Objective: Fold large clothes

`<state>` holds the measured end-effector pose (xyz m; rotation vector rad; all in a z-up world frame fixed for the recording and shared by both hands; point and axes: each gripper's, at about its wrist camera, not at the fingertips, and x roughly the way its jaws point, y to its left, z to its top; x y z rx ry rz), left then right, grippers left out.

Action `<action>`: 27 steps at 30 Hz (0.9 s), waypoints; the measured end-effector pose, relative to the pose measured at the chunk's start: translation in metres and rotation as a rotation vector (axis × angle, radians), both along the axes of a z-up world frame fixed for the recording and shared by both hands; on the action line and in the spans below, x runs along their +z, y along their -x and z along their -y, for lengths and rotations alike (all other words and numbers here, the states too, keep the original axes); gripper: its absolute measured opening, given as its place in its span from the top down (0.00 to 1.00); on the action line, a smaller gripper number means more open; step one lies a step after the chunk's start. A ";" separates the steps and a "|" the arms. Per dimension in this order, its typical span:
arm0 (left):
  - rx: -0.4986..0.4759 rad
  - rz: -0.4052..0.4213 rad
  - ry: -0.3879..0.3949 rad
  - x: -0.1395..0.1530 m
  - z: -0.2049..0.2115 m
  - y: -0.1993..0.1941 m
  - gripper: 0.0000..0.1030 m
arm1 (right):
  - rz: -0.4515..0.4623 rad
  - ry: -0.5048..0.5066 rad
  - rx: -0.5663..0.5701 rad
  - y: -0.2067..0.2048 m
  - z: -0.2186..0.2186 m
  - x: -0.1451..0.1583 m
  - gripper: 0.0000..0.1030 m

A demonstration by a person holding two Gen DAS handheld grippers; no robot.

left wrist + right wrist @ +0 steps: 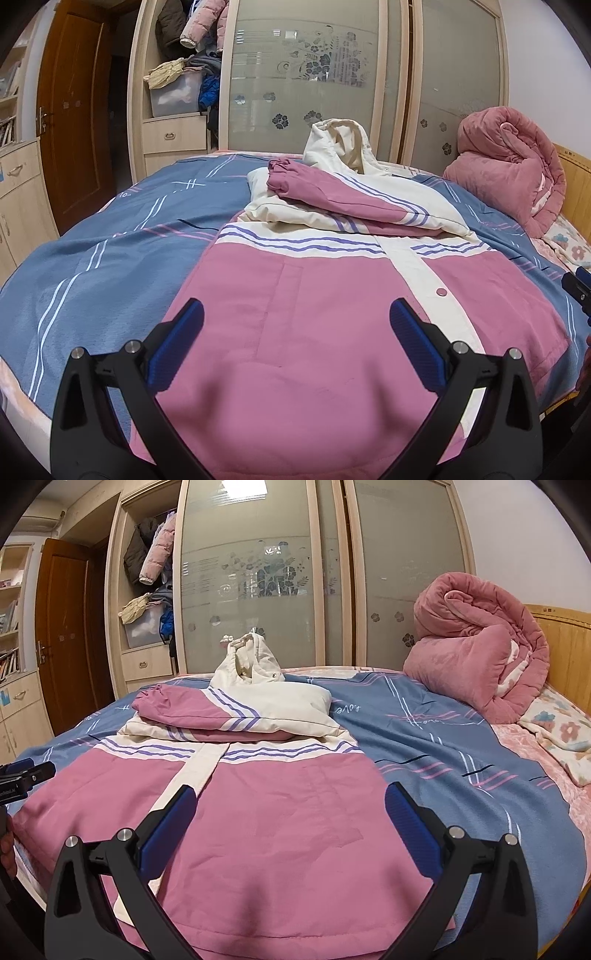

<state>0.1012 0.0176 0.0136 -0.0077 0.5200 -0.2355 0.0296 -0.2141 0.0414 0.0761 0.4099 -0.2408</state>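
Bed (pixel 443 746) carrying a blue sheet, pink-and-cream jacket (pixel 258 812) lying flat, rolled pink quilt (pixel 476 657) sitting near the headboard

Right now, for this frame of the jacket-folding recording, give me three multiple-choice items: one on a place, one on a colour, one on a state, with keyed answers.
1. Where does the rolled pink quilt lie?
A. on the floor
B. by the wooden headboard
C. inside the wardrobe

2. What colour is the jacket's hood?
A. cream
B. blue
C. pink

3. How do the left gripper and right gripper stand?
A. both shut on a sleeve
B. one open, one shut
C. both open, holding nothing

Answers: 1 B, the quilt sits at the bed's head end against the headboard. 2 A, the hood standing above the folded sleeves is cream. 3 C, each pair of blue pads is spread wide above the jacket.
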 end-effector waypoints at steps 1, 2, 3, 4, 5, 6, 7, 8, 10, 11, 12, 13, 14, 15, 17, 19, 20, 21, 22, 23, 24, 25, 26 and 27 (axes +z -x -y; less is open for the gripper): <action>-0.001 0.000 -0.002 0.000 0.000 0.000 0.02 | 0.000 0.000 0.002 0.000 -0.001 0.000 0.01; -0.001 0.000 -0.002 0.000 0.000 0.000 0.02 | 0.000 -0.001 0.003 0.000 -0.001 0.000 0.01; -0.001 0.000 0.000 0.000 0.000 0.000 0.02 | -0.002 -0.003 0.005 -0.001 -0.001 0.000 0.01; -0.001 0.000 0.001 0.000 -0.001 0.000 0.02 | -0.004 -0.005 0.007 -0.002 -0.001 0.000 0.01; -0.001 0.000 0.001 0.000 -0.001 0.000 0.02 | -0.006 -0.005 0.007 -0.002 -0.001 0.000 0.01; -0.001 -0.001 0.001 0.000 -0.001 0.000 0.02 | -0.007 -0.005 0.008 -0.002 -0.002 0.000 0.01; -0.001 0.000 0.000 0.000 0.000 0.000 0.02 | -0.005 -0.003 0.009 -0.002 -0.002 0.000 0.01; -0.001 0.001 -0.001 0.000 0.000 0.000 0.02 | -0.004 -0.003 0.010 -0.002 -0.002 0.001 0.01; 0.000 0.000 -0.001 0.000 0.000 0.000 0.02 | -0.003 -0.004 0.011 -0.002 -0.002 0.001 0.01; 0.000 -0.001 0.001 0.000 -0.001 0.000 0.02 | -0.004 -0.004 0.011 -0.002 -0.002 0.001 0.01; 0.000 -0.001 0.001 0.000 0.000 0.000 0.02 | -0.004 -0.003 0.010 -0.002 -0.002 0.001 0.01; 0.000 -0.002 0.002 0.000 -0.001 0.000 0.02 | -0.005 -0.003 0.010 -0.002 -0.002 0.001 0.01; -0.002 -0.003 0.002 0.000 -0.002 0.000 0.02 | -0.006 -0.004 0.011 -0.002 -0.002 0.001 0.01; -0.003 -0.003 0.002 0.001 -0.002 0.001 0.02 | -0.007 -0.004 0.012 -0.003 -0.002 0.000 0.01; -0.007 -0.003 0.001 0.001 -0.002 0.002 0.02 | -0.009 -0.004 0.013 -0.003 -0.002 0.000 0.01; -0.009 -0.004 -0.002 0.001 0.000 0.002 0.02 | -0.010 -0.005 0.012 -0.003 -0.002 0.000 0.01; -0.009 -0.005 -0.002 0.001 -0.001 0.002 0.02 | -0.010 -0.004 0.012 -0.003 -0.002 0.000 0.01; -0.009 -0.006 -0.003 0.001 -0.001 0.002 0.02 | -0.010 -0.005 0.011 -0.003 -0.002 0.000 0.01; -0.010 -0.008 -0.004 0.000 0.000 0.002 0.02 | -0.011 -0.006 0.009 -0.003 -0.001 0.000 0.01; -0.010 -0.009 -0.006 0.000 0.001 0.002 0.02 | -0.011 -0.007 0.007 -0.004 -0.001 0.000 0.01; -0.010 -0.011 -0.009 -0.001 0.002 0.001 0.02 | -0.012 -0.010 0.001 -0.004 0.000 -0.001 0.01; -0.009 -0.011 -0.014 -0.002 0.003 0.000 0.02 | -0.012 -0.013 -0.004 -0.005 0.001 -0.001 0.01; -0.006 -0.010 -0.023 -0.003 0.004 -0.002 0.02 | -0.013 -0.021 -0.008 -0.007 0.001 -0.001 0.01; -0.001 -0.008 -0.028 -0.004 0.003 -0.003 0.02 | -0.014 -0.034 -0.010 -0.009 0.002 0.001 0.01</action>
